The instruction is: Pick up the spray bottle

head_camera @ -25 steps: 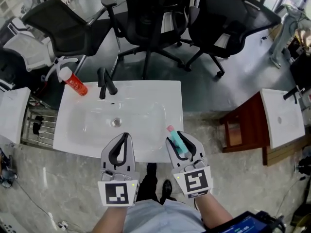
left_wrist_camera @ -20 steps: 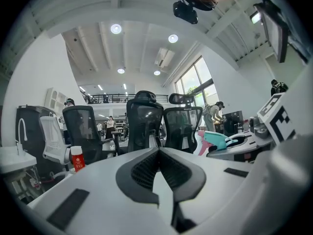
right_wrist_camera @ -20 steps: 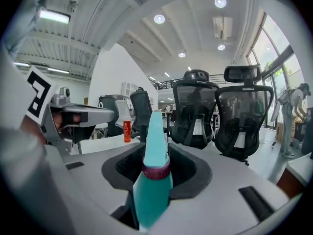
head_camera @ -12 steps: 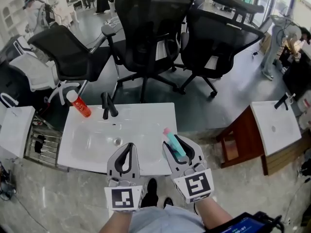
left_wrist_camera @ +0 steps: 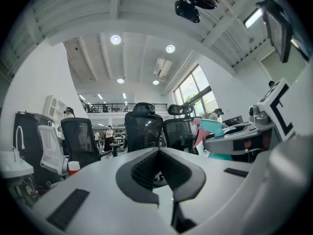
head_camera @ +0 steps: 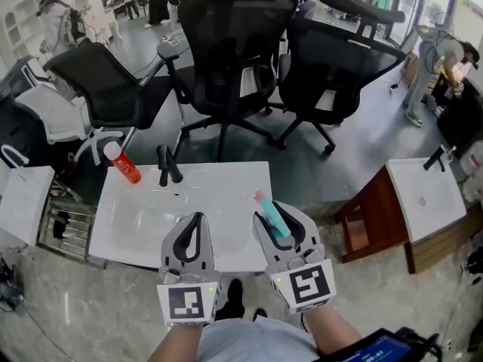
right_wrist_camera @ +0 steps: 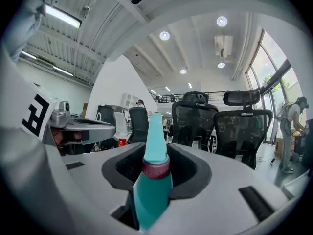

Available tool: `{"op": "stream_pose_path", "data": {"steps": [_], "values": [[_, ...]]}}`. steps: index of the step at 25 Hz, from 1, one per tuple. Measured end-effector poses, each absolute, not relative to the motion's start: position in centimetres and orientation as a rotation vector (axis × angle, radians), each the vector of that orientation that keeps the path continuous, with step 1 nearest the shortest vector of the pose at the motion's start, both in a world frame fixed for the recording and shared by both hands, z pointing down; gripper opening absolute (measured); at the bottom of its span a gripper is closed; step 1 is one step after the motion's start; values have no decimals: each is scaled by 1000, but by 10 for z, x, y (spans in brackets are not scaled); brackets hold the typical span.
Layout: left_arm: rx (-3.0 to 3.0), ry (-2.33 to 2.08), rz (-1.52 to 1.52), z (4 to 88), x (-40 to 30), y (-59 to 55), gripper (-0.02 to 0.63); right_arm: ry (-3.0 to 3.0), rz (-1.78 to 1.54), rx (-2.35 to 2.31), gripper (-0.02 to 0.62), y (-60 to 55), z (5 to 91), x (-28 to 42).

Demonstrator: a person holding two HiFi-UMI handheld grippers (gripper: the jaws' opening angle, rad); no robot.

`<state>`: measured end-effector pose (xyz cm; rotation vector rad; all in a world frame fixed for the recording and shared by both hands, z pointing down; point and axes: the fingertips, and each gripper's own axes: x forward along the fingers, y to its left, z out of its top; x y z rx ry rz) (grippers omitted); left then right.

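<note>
The spray bottle (head_camera: 273, 219) is teal with a pink trigger, and my right gripper (head_camera: 278, 211) is shut on its body, holding it in the air over the front right of the white sink (head_camera: 226, 178). In the right gripper view the bottle (right_wrist_camera: 154, 180) lies along the jaws, its dark-red collar and teal head pointing away between the black pads. My left gripper (head_camera: 197, 219) hangs beside it to the left, shut and empty. In the left gripper view its black pads (left_wrist_camera: 146, 168) meet at the tip, and the teal spray bottle (left_wrist_camera: 214, 128) shows off to the right.
A red bottle with a white cap (head_camera: 124, 164) stands at the sink's back left corner, next to a black faucet (head_camera: 167, 164). Black office chairs (head_camera: 230, 59) stand behind the sink. A brown wooden stand (head_camera: 370, 217) and a second white basin (head_camera: 426, 194) are at the right.
Both grippers have risen from the sink, the right one carrying the spray bottle with it. The head view has tilted up, showing more of the chairs.
</note>
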<state>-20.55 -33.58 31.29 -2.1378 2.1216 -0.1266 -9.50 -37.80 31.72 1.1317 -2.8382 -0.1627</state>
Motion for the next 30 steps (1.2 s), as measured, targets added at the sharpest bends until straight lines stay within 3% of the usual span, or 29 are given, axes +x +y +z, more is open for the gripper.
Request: {"op": "stream_pose_path", "data": {"steps": [30], "values": [[-2153, 2123, -105, 309, -203, -334, 18, -2837, -170, 1138, 149, -376, 317, -96]]}}
